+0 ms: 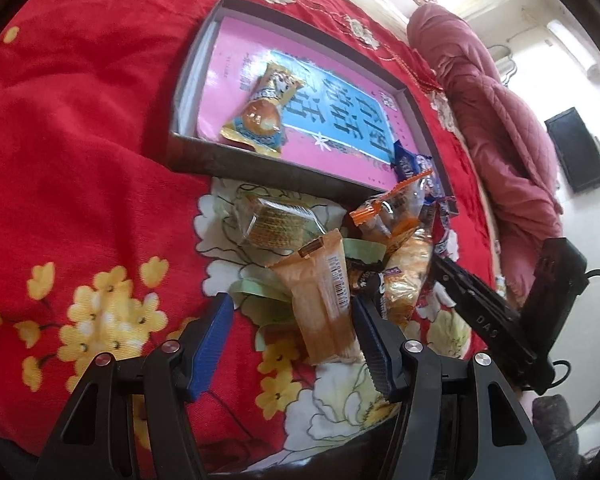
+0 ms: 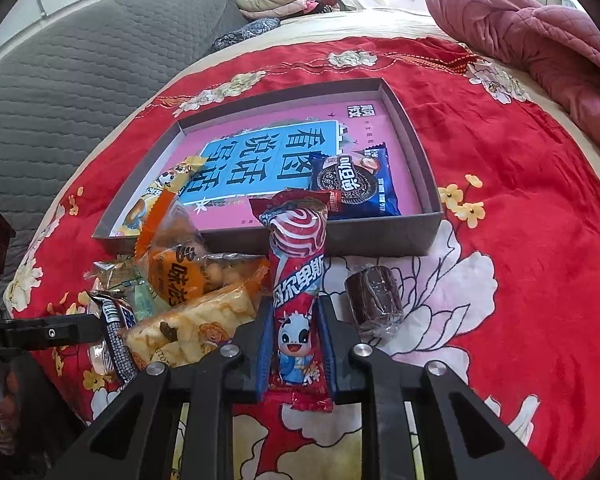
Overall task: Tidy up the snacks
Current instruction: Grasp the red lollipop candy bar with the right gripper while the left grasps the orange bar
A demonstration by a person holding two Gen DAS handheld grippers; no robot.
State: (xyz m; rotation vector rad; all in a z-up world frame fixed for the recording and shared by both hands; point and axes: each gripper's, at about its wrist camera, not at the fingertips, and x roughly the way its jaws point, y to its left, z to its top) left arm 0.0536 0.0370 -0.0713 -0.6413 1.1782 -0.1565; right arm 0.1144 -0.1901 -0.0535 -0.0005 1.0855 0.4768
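Closest to the right wrist camera, the right gripper (image 2: 296, 344) is closed on a red lollipop packet (image 2: 298, 280), with both pads pressing its lower part. The packet stands up from the jaws, and its top covers the near wall of the grey box (image 2: 384, 240). So the step in hand looks like the pick of this packet. The next move, I think, is to lift it over the near wall and let it go inside the box, on a free part of the pink book (image 2: 396, 128).

The left gripper (image 1: 294, 328) is half open above an orange wafer pack (image 1: 324, 304). The pack lies between the pads, but they do not press it. To take it, the jaws must go lower and close.

Two snacks lie in the box already: a blue cookie pack (image 2: 354, 184) and a yellow bun pack (image 1: 260, 112). The other snacks wait in a pile on the red cloth (image 2: 540, 240) just before the box, with a dark round cake (image 2: 374, 304) beside it.

About writing: the book cover shows large Chinese characters, upside down, on a blue panel. The lollipop packet has white Chinese characters and a cartoon cow. The cookie pack carries a white script I cannot read. The wafer pack shows a barcode. Letters "bot.AI" stand on the left gripper body in the right wrist view.
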